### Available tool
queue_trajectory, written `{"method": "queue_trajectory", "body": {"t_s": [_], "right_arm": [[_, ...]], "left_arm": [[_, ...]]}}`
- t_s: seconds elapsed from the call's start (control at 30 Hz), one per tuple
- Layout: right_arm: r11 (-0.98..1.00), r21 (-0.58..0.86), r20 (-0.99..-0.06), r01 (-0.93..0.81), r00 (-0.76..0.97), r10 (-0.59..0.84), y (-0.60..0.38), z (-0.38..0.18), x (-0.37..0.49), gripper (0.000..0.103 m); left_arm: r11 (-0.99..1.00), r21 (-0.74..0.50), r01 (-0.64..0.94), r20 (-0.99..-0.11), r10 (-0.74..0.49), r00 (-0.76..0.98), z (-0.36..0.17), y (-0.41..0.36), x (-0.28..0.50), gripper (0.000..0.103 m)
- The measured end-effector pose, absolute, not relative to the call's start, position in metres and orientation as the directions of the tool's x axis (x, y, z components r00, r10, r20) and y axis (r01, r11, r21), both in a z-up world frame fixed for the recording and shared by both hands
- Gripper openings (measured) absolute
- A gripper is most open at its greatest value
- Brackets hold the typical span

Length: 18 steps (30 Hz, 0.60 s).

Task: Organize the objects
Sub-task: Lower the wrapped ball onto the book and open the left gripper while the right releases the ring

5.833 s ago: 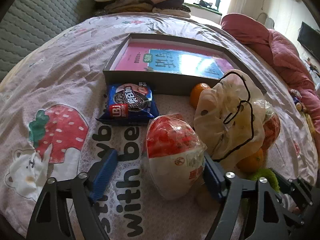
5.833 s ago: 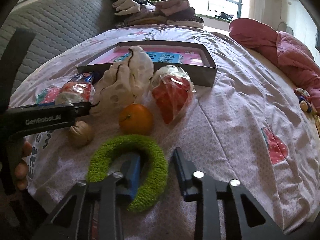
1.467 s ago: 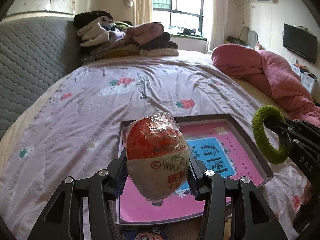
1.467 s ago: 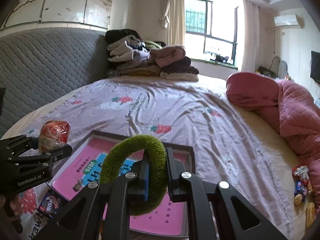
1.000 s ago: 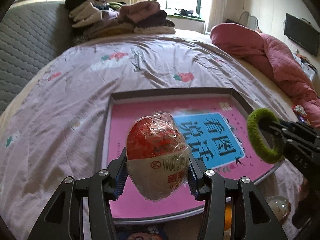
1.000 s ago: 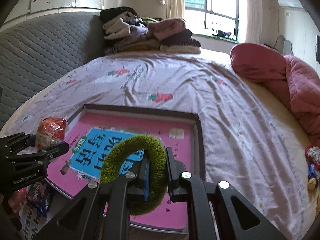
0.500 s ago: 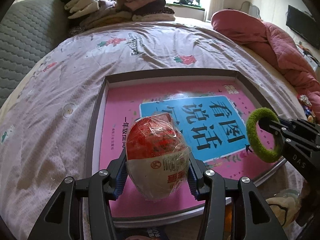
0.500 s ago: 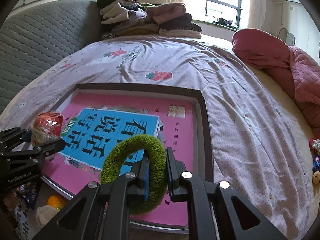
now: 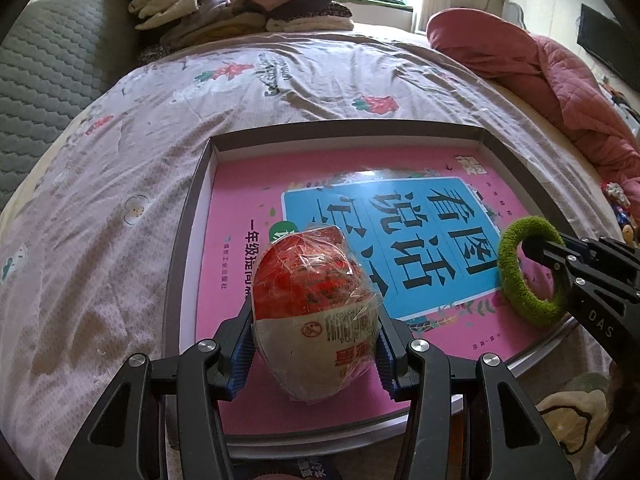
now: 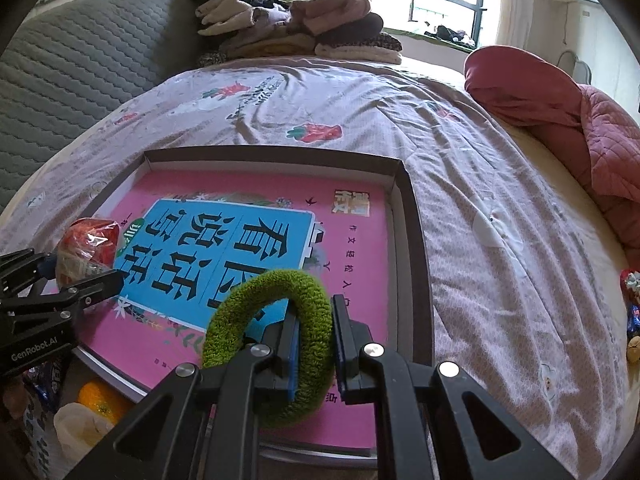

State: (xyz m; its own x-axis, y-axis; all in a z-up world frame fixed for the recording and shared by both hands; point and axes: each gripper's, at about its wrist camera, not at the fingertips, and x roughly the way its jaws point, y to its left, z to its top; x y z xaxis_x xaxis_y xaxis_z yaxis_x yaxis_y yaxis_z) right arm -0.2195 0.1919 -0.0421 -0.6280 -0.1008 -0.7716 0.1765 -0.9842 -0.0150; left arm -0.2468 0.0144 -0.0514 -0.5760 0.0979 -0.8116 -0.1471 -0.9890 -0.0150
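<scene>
My left gripper (image 9: 314,350) is shut on a red and white egg-shaped pack in clear wrap (image 9: 316,316), held low over the near left part of a shallow grey box (image 9: 188,216) that holds a pink and blue book (image 9: 360,216). My right gripper (image 10: 314,342) is shut on a fuzzy green ring (image 10: 272,312), held over the box's near right part (image 10: 414,232). The ring also shows at the right in the left wrist view (image 9: 528,272). The pack shows at the left in the right wrist view (image 10: 86,248).
The box lies on a bed with a strawberry-print sheet (image 9: 100,240). An orange (image 10: 98,398), a cream bag (image 10: 76,428) and a blue snack pack (image 9: 316,470) lie in front of the box. Folded clothes (image 10: 288,24) are stacked at the far end, a pink quilt (image 10: 560,112) at the right.
Both grippers have moved forward and lower over the box, each still holding its object. The box fills more of both views.
</scene>
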Motion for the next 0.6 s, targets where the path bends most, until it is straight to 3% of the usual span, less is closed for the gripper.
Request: {"method": "queue_trajectory", "body": {"t_s": [0.6], "right_arm": [[-0.988, -0.014, -0.780, 0.151, -0.620, -0.084, 0.1971, -0.0407, -0.2205, 0.017]], "left_arm": [[-0.989, 0.022, -0.144, -0.808, 0.067, -0.585, -0.0499, 0.0178, -0.2448, 0.052]]}}
